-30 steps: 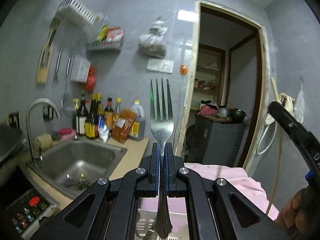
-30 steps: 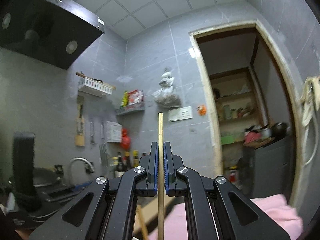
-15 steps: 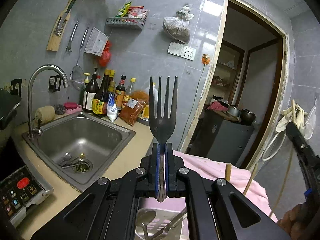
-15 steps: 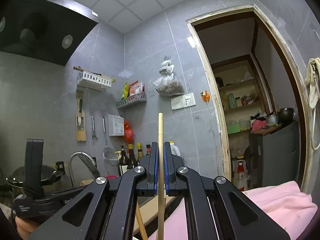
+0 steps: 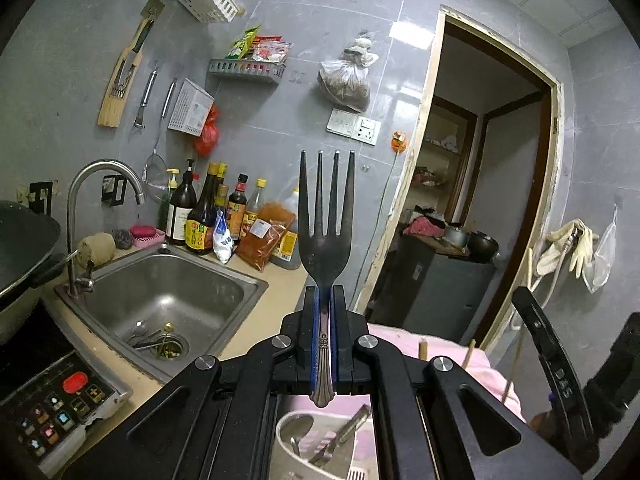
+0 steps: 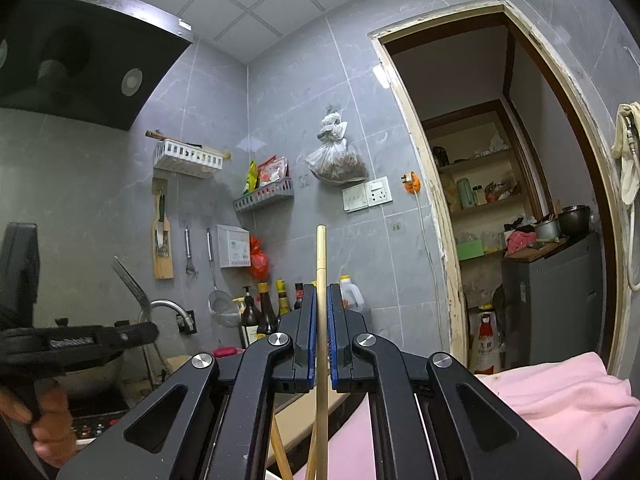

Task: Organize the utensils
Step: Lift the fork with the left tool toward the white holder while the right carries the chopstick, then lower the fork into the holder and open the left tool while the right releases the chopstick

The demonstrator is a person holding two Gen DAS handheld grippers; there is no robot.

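While the left gripper (image 5: 324, 300) clamps a fork (image 5: 326, 216) and the right gripper (image 6: 320, 300) a chopstick (image 6: 321, 264), both need lowering into the white holder (image 5: 288, 436).

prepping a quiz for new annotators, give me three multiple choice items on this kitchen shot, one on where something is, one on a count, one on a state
1. Where does the white utensil holder sit?
A. below the left gripper, on the pink cloth
B. inside the sink
C. hanging on the wall

2. How many tines does the fork have?
A. three
B. four
C. five

3. What is the right gripper doing?
A. open, holding nothing
B. shut on a spoon
C. shut on a chopstick

Answers:
1. A: the left wrist view shows it under the left gripper, with the pink cloth around it.
2. B: four tines stand clear against the wall.
3. C: the pads close on the wooden chopstick, which stands upright.
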